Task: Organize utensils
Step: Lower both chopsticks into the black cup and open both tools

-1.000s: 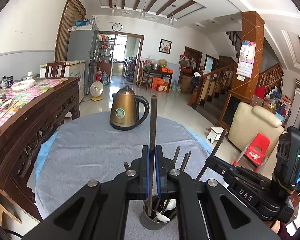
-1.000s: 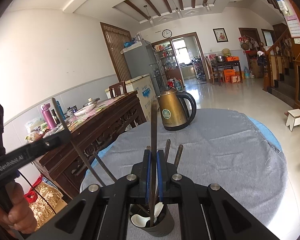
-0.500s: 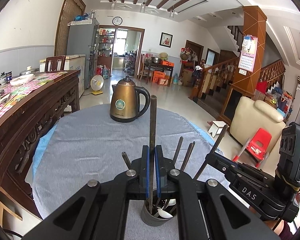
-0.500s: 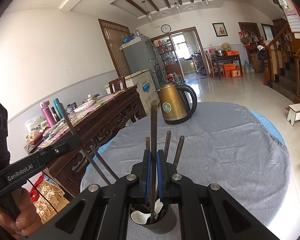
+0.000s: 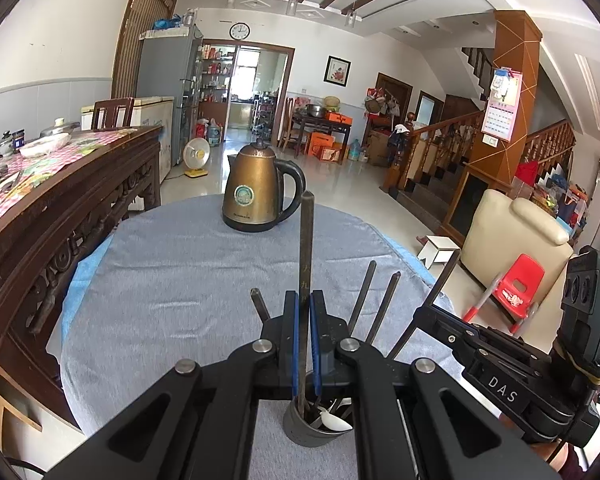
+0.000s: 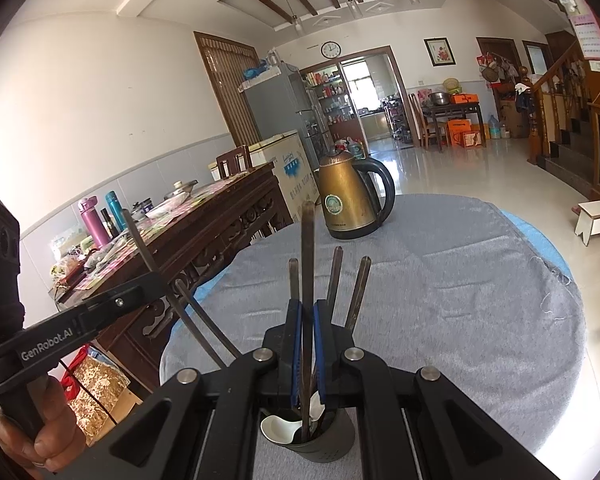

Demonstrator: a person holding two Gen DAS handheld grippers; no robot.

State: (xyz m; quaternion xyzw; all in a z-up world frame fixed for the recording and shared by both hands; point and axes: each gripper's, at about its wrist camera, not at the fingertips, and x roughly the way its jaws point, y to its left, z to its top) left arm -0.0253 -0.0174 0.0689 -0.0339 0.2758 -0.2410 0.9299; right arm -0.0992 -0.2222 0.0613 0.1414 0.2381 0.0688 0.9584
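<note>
A: Left wrist view first. Round table (image 5: 172, 280) under a grey cloth, with a blue cloth edge at the rim. Bronze kettle (image 5: 256, 192) upright at the far side, black handle to the right.

B: And the left gripper (image 5: 305, 344)?

A: Pressed together on one dark chopstick (image 5: 306, 248), upright, lower end down inside the grey cup (image 5: 312, 432). Cup close below the jaws, on the cloth, with a white spoon (image 5: 334, 422) and more chopsticks (image 5: 374, 300) leaning out to the right. At the right edge, the right gripper (image 5: 432, 312), pinching its own chopstick, slanted.

B: Room behind?

A: Carved dark sideboard (image 5: 60, 208) on the left with a checked cover and dishes. Grey fridge (image 5: 168, 92), wall clock (image 5: 239, 31), open doorway, wooden stairs (image 5: 432, 144), cream armchair (image 5: 512, 236), red chair (image 5: 520, 288), glossy pale floor.

B: Now the right wrist view.

A: Same grey cloth on the table (image 6: 440, 280), same kettle (image 6: 348, 204) far off the centre. Right gripper (image 6: 307, 344) closed tight on a dark chopstick (image 6: 307, 264), tip in the cup (image 6: 320, 444). Spoon (image 6: 278, 428) at the left rim of the cup. Three other chopsticks (image 6: 358, 292) upright near the held one.

B: Left side?

A: Left gripper (image 6: 156, 280), clamped on a slanted chopstick, in a bare hand (image 6: 40, 432). Sideboard (image 6: 204, 232) behind, with pink and blue bottles. White stool (image 6: 594, 220) on the floor, well apart from the table.
</note>
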